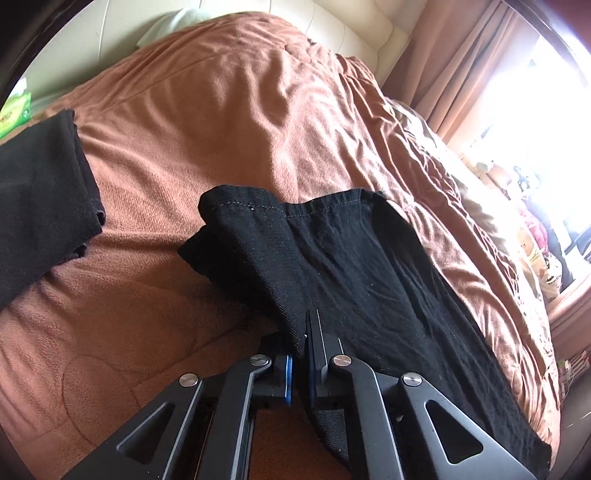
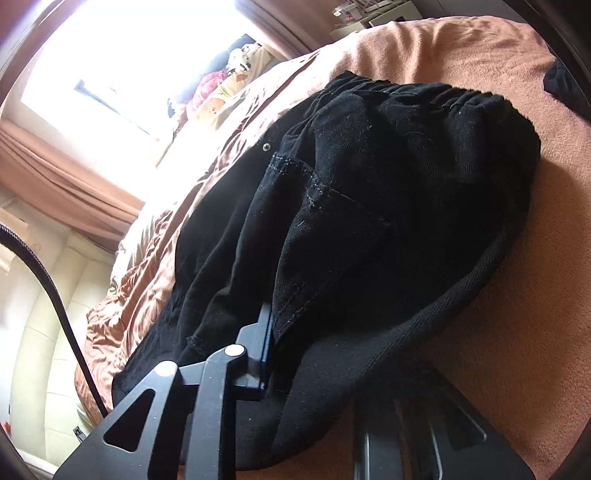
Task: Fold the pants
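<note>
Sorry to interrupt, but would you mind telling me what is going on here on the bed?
A person is folding black pants on a bed with an orange-brown blanket, using two handheld grippers. The left gripper is shut on the fabric near the leg hems. The right gripper is clamped on cloth near the waistband end. Another dark garment lies apart.

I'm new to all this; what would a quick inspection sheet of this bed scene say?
Surface: bed under a rumpled brown blanket.
Job's things: black pants spread on the blanket, hems at one end, elastic waistband at the other.
Clutter: another black garment; green box.
Grippers: left gripper shut on a pant-leg edge; right gripper shut on fabric near the waist.
Cables: one black cable.
Surroundings: cream headboard, curtains, bright window.
</note>
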The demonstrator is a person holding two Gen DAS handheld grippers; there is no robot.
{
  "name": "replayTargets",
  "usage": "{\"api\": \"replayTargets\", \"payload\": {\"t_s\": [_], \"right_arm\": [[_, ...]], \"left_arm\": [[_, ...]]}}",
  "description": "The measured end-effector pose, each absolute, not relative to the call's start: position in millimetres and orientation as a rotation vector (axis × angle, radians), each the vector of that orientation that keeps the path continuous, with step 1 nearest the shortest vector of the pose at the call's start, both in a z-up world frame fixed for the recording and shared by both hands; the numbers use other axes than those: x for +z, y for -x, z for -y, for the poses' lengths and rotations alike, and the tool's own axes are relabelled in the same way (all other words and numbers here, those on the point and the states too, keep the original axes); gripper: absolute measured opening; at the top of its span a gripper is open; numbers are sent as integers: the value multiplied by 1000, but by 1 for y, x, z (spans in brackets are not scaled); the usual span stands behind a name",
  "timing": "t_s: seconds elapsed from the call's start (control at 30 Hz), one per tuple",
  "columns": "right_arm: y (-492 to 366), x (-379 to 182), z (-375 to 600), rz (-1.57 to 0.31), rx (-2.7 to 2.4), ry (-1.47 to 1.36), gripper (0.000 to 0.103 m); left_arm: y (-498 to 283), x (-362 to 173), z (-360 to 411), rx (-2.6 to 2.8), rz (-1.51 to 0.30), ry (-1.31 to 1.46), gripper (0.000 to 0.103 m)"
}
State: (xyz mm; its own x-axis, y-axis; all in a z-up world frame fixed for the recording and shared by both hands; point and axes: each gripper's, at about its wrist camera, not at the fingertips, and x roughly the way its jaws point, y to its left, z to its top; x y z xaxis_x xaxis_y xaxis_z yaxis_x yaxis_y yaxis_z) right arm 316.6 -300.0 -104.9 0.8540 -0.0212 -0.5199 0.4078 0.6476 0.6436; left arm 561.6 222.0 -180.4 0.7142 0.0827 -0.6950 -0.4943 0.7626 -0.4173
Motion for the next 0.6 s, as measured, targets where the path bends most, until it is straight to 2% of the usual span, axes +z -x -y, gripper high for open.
{"api": "replayTargets", "payload": {"t_s": [0.17,0.6], "right_arm": [[-307,-90,296,-461,-249,-828,7],[-257,-47,282,-389,-187,-807,5]], "left_arm": [[-555,-158,-221,323,-677,627,5],[-503,-112,-222,309,-634,642,5]]}}
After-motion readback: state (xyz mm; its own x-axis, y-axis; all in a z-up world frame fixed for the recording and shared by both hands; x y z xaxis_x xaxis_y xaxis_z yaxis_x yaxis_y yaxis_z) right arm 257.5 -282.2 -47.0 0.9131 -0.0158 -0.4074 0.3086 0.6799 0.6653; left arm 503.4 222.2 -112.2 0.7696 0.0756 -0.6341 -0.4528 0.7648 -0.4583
